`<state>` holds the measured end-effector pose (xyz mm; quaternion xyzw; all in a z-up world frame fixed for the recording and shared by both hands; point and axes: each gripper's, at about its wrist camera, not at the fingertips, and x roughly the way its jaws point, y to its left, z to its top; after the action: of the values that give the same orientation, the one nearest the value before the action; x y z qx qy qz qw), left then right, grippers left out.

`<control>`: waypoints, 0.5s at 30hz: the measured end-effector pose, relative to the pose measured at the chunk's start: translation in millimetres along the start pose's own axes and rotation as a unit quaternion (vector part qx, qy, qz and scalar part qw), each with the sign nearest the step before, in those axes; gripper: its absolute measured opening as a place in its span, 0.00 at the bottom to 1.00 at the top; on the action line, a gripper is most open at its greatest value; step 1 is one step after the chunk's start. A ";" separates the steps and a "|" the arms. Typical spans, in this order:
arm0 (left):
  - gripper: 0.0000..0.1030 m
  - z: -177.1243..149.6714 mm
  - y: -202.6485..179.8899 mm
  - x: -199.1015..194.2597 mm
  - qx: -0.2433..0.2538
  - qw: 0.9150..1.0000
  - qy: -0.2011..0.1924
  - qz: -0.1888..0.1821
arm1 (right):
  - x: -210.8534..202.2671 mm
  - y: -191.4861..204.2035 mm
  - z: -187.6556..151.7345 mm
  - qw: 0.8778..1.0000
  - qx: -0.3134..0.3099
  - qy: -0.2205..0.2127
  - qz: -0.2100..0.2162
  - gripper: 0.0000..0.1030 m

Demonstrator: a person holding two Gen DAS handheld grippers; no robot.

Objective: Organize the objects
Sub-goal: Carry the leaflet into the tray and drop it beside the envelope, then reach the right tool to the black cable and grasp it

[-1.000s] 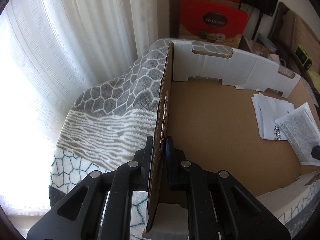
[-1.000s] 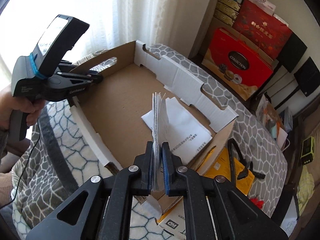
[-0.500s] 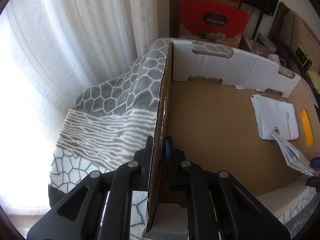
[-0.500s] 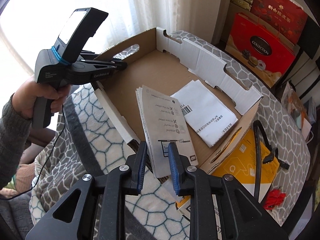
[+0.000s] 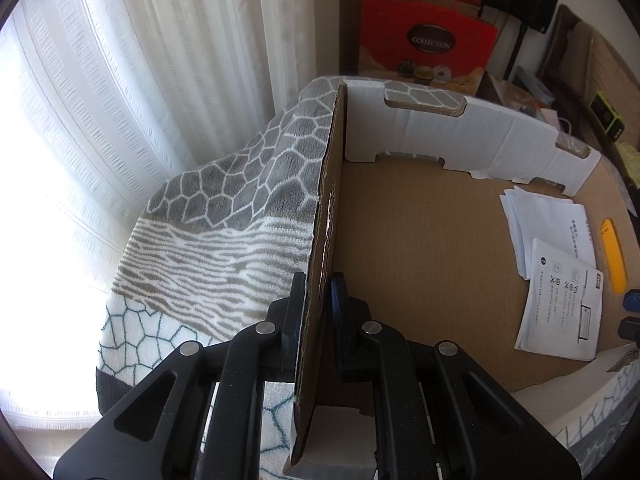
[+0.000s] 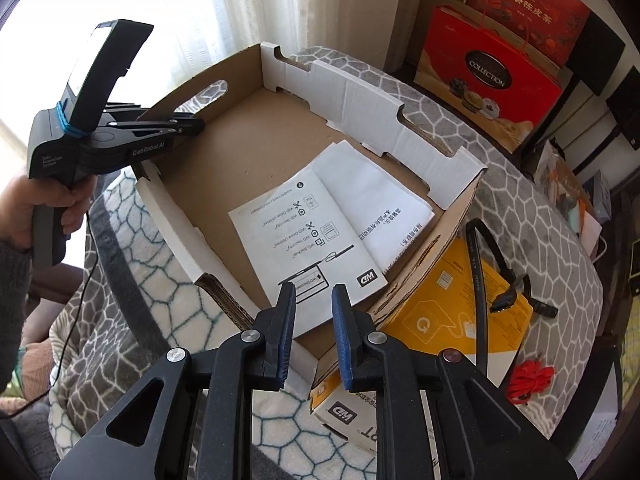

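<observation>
Left hand-held gripper [image 5: 318, 300] clenched on the near-left wall of the cardboard box [image 6: 256, 152], jaws either side of the board's top edge; judged a steadying hold, so the shallow box does not slide on the soft blanket [image 6: 132, 320] while the other hand loads it. Right hand-held gripper [image 6: 314, 300] released, nothing between the blue pads, jaws closing slightly at this moment, hovering over the box's 6 o'clock rim in its own view. WD booklet [image 6: 308, 240] lies flat on the box floor, printed face up, overlapping the folded white leaflet [image 6: 376, 204] at its 2 o'clock; both sit toward the right end of the box, leaving the left half of the floor bare, probably room for more items. Outside the box, at 4 o'clock in the right wrist view: yellow WD carton [image 6: 452, 312] with a black cable [image 6: 484, 264] across it, and a red tie [image 6: 528, 376] beside. Change from a second ago: the booklet was then pinched upright in the right jaws above the leaflet; half a second ago it hung tilted, falling open; now it rests flat and free. The left grip and the box wall look unchanged through all three moments. Judged next: cable or carton.
</observation>
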<state>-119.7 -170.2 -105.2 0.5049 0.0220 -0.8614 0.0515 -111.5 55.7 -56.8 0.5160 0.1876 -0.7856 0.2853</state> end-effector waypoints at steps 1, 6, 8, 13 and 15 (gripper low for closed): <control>0.10 -0.1 -0.1 0.0 0.000 1.000 0.000 0.000 | -3.7 -1.5 -0.2 1.000 0.004 -0.006 0.000 0.16; 0.10 -0.1 -0.4 -0.6 0.001 1.000 0.000 0.000 | -26.8 -17.4 -0.8 0.999 0.039 -0.036 0.001 0.16; 0.10 0.0 -0.6 -1.0 0.000 1.000 0.000 -0.001 | -35.9 -27.1 -2.1 0.997 0.058 -0.044 -0.003 0.17; 0.10 -0.5 -0.6 -1.2 0.000 1.000 0.000 -0.001 | -54.3 -61.1 -11.3 0.992 0.109 -0.055 -0.026 0.25; 0.10 0.2 -0.5 -1.0 0.001 1.000 0.000 -0.001 | -60.0 -77.5 -18.7 0.989 0.130 -0.056 -0.036 0.27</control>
<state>-119.4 -169.6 -104.2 0.5047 0.0220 -0.8616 0.0503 -129.8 141.4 -9.2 0.4965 0.0859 -0.8409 0.1972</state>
